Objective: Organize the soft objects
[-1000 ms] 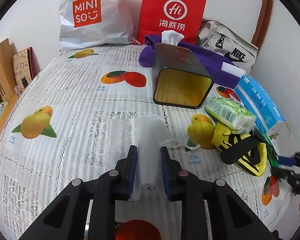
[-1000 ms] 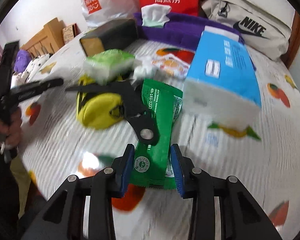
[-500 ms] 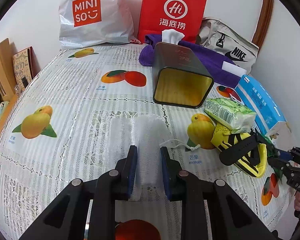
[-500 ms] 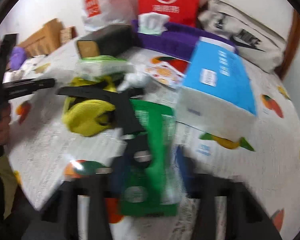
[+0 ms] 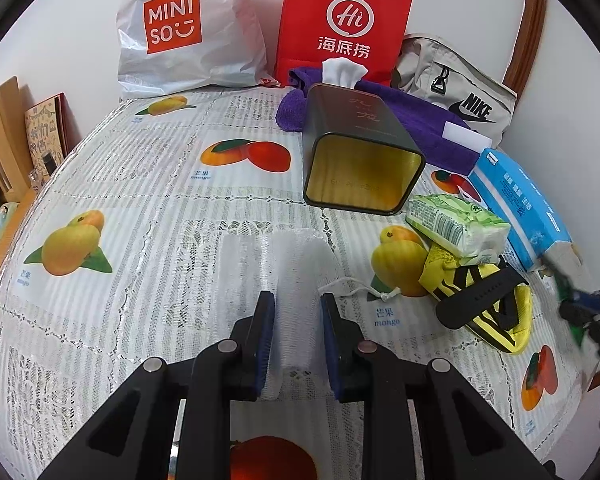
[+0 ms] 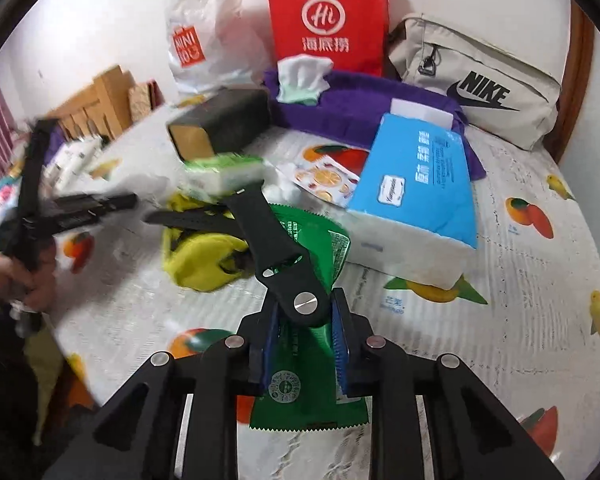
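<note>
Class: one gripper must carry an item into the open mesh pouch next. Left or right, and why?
Probably right: the right gripper is shut on the green packet, while the left gripper holds the white mesh pouch.

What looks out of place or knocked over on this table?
The dark tin box lies tipped on its side, its open gold inside facing the camera, with nothing in it. A black watch strap sprawls across the yellow pouch and the green packet, in a loose heap beside the blue tissue pack.

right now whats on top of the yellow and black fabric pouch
A green-and-white soft tissue pack rests on the yellow and black fabric pouch, and a black rubber strap crosses it. What lies under them is covered.
</note>
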A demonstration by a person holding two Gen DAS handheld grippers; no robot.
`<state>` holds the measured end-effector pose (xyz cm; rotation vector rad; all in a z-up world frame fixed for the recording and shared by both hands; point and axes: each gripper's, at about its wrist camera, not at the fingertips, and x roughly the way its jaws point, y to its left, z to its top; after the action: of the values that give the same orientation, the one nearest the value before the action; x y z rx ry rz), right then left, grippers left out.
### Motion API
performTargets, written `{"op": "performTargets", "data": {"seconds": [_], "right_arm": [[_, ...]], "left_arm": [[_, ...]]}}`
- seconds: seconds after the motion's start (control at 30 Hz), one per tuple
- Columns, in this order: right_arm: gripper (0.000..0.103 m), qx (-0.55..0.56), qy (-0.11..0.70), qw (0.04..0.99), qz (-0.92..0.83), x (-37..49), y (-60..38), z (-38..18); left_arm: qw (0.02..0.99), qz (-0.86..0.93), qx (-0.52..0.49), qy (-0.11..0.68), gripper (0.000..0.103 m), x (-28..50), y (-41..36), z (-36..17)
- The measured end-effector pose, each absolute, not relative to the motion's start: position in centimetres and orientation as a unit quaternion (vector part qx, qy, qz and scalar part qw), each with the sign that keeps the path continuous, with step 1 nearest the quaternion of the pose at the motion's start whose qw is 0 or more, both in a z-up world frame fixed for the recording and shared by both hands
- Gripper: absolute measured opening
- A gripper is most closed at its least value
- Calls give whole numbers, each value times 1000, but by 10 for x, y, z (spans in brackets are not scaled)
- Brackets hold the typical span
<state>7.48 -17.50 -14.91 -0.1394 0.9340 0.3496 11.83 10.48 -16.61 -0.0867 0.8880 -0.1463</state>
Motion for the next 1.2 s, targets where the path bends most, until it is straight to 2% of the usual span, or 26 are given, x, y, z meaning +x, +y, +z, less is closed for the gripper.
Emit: {"op": "performTargets", "data": {"seconds": [0.13,0.33,0.4,0.53,0.57,0.63,0.7,1.03,1.2], "right_arm": [[33,-78,472,862,170,78,-170,-169],[47,-99,440,874,181,74,-161,-156],[48,-105,433,875,188,76,-157,-155],[48,-115,442,868,195,88,-147,-163],[46,-118,443,868,192,90,-146,-165],[33,-124,441,869,186,94,-145,-165],[27,-107,440,869,197,94,-149,-159],[27,-81,438,878,174,74,-176,-139],[27,-83,465,870,140,73,-199,-152]], "left_arm": [[899,-72,-42,430,22,118,105,-166],[899,-73,-40,430,22,118,105,-166],[899,-72,-42,430,22,118,104,-166],[899,-74,-42,430,22,118,105,-166],[899,-74,-42,430,22,118,105,-166],[899,-73,-42,430,22,118,105,-166],[899,-73,-41,430,22,118,105,-166],[894,-83,-41,439,22,117,103,-162],[888,-103,-44,445,22,114,91,-161]]}}
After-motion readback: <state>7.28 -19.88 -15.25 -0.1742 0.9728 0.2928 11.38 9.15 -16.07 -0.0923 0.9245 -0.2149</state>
